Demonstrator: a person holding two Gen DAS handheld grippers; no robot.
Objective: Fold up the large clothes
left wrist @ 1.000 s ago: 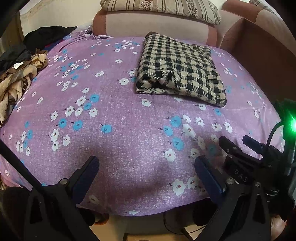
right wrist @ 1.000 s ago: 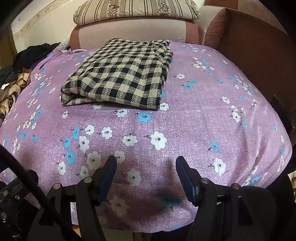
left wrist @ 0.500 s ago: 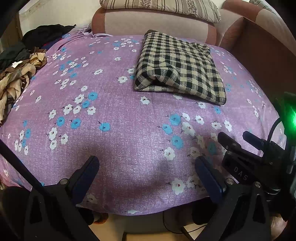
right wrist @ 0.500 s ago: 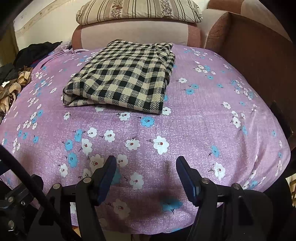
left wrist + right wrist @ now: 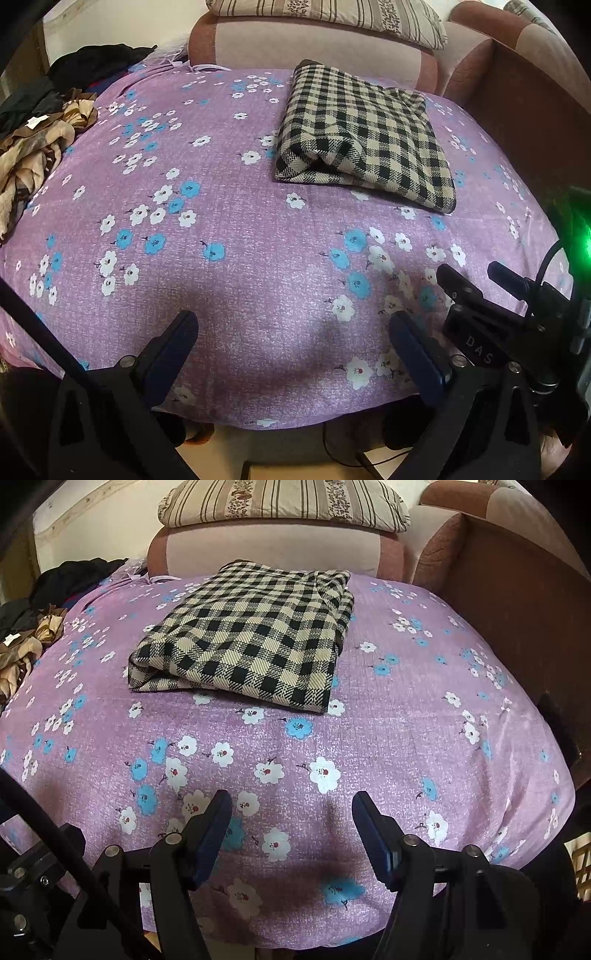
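A black-and-beige checked garment [image 5: 362, 136] lies folded into a flat rectangle on the purple flowered bed cover [image 5: 240, 229], toward the far side; it also shows in the right wrist view [image 5: 251, 642]. My left gripper [image 5: 293, 325] is open and empty, hovering over the near edge of the bed, well short of the garment. My right gripper [image 5: 291, 805] is open and empty, also above the near edge. The right gripper shows at the lower right of the left wrist view [image 5: 480, 275].
A heap of brown, beige and black clothes [image 5: 40, 125] lies at the bed's left edge. A striped pillow [image 5: 284, 502] rests on the padded headboard [image 5: 273, 550]. A brown sofa arm [image 5: 517, 602] borders the right side. Floor shows below the bed's near edge [image 5: 295, 443].
Both grippers have shifted slightly, so the folded garment sits a little lower and nearer in both views. The garment itself has not moved and both grippers stay open.
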